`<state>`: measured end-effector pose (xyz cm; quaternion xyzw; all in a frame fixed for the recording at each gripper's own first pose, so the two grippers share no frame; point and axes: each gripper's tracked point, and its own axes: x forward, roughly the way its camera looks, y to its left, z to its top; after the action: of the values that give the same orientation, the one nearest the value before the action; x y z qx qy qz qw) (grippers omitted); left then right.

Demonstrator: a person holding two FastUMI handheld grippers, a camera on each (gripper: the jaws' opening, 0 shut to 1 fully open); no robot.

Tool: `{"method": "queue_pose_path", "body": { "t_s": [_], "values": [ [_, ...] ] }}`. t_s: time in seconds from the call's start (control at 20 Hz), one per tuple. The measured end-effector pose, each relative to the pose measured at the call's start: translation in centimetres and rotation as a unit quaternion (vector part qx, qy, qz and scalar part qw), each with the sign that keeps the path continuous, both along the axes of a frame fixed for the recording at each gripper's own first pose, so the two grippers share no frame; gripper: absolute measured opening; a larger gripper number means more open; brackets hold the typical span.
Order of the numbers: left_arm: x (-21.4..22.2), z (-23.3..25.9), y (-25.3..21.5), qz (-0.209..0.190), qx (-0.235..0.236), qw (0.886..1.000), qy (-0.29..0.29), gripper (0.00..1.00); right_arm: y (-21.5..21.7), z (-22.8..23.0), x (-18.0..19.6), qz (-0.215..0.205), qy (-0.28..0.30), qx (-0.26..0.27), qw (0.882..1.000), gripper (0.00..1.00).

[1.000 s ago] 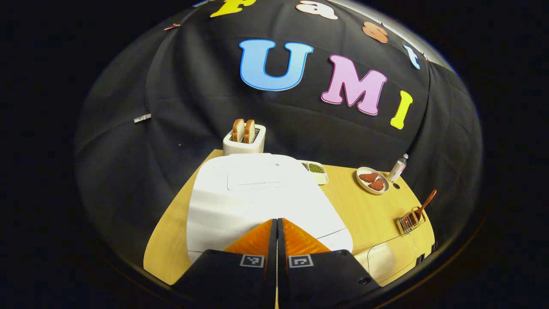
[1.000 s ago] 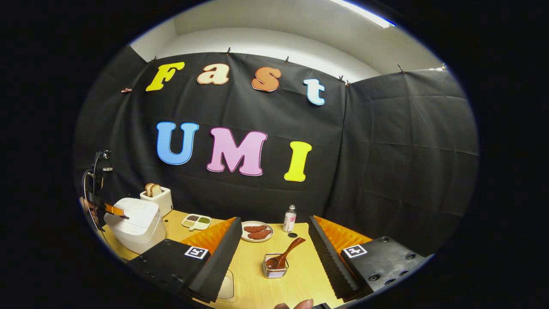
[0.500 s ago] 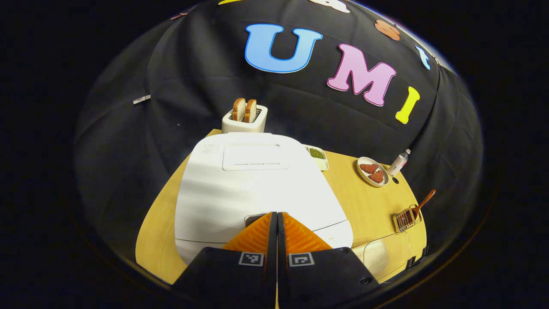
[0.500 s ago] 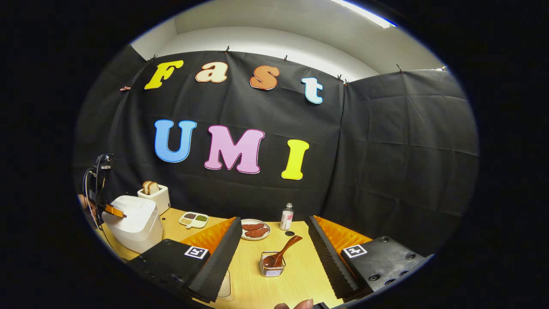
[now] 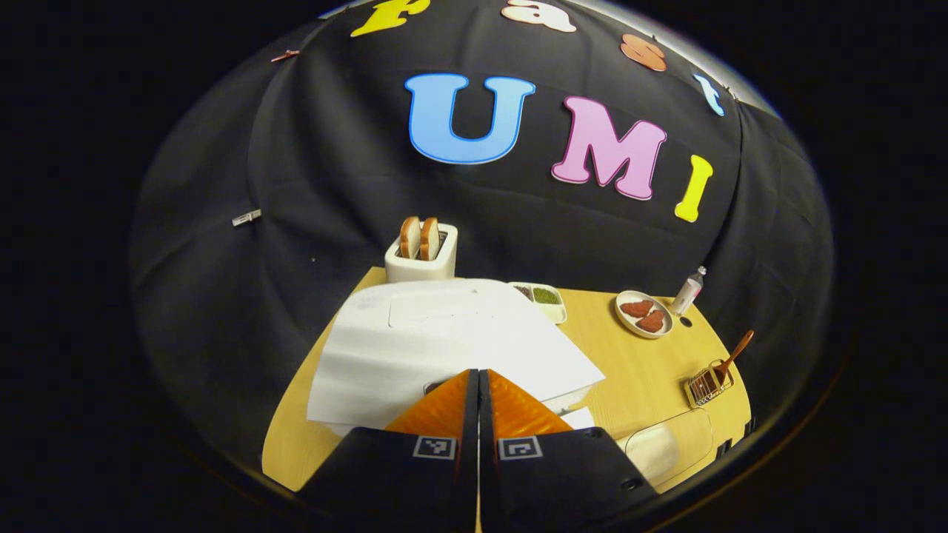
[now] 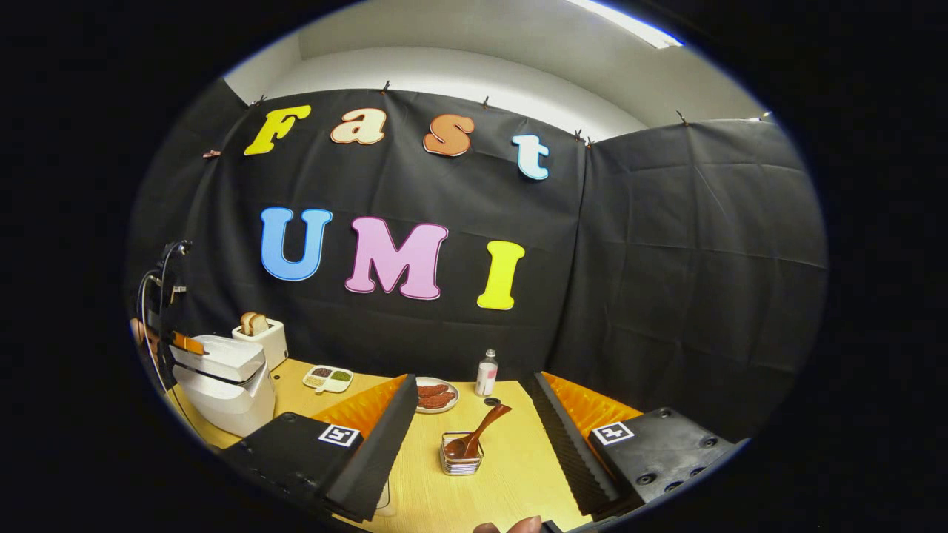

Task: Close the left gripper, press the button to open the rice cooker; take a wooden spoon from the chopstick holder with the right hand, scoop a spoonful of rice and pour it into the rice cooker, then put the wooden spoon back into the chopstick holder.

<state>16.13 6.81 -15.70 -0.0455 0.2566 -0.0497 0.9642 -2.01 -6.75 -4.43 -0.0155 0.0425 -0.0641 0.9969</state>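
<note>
Rice cooker (image 5: 444, 340): white, at the left end of the wooden table (image 5: 644, 363), in front of the toaster (image 5: 420, 252). Its lid now stands lifted at the front; half a second ago it lay flat and shut, so the button press has worked.
Lid gap: in the right gripper view the cooker (image 6: 222, 381) shows a dark slit between lid and body; the lid is popped, and I cannot tell whether it is fully up.
Left gripper (image 5: 478, 377): fingers pressed together with nothing between them, tips just over the cooker's front edge; they sat lower against the lid front a moment ago, so it appears to be lifting off.
Right gripper (image 6: 474, 414): jaws spread wide and empty, hanging above the table, aimed at the chopstick holder, much as one second ago.
Wooden spoon (image 6: 475, 437): bowl down in the wire chopstick holder (image 6: 461, 459), handle leaning up and to the right, untouched.
Rice: a clear container with white contents (image 5: 659, 448) sits at the table's near edge, near the holder; likely the rice to scoop.
Other items: divided dish (image 5: 544, 298), plate (image 5: 644, 314) and small bottle (image 5: 687, 289) along the back, well apart from the work.
Task stage: opening step looks done; the spoon pick-up comes next, and the right gripper is already lined up for it.
</note>
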Motion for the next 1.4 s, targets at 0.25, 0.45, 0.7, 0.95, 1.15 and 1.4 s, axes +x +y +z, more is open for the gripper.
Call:
{"method": "queue_pose_path", "body": {
  "t_s": [0.25,0.45,0.7,0.95,1.15,1.4],
  "values": [
    [1.3,3.9,0.6,0.016,0.016,0.998,-0.058,0.07,0.0,0.0,-0.3,0.0,0.002,-0.001,1.0,0.98],
    [1.3,8.2,1.1,0.026,0.05,0.989,-0.139,0.08,0.0,-0.2,-0.5,0.002,0.002,-0.004,1.0,0.98],
    [-1.4,11.5,0.6,0.02,0.049,0.978,-0.2,0.33,0.0,-1.1,-0.4,0.005,0.014,0.001,1.0,0.98],
    [-4.5,13.6,0.0,0.024,0.064,0.969,-0.237,0.98,0.4,-1.9,0.1,0.013,0.022,0.001,1.0,0.98],
    [-7.2,13.7,-0.9,0.04,0.056,0.969,-0.236,0.98,0.3,-3.3,0.7,0.02,0.031,0.017,0.999,0.98],
    [-10.9,12.9,-2.7,0.047,0.04,0.973,-0.224,0.98,-0.1,-7.3,2.7,0.041,0.07,0.057,0.995,0.98]
  ]
}}
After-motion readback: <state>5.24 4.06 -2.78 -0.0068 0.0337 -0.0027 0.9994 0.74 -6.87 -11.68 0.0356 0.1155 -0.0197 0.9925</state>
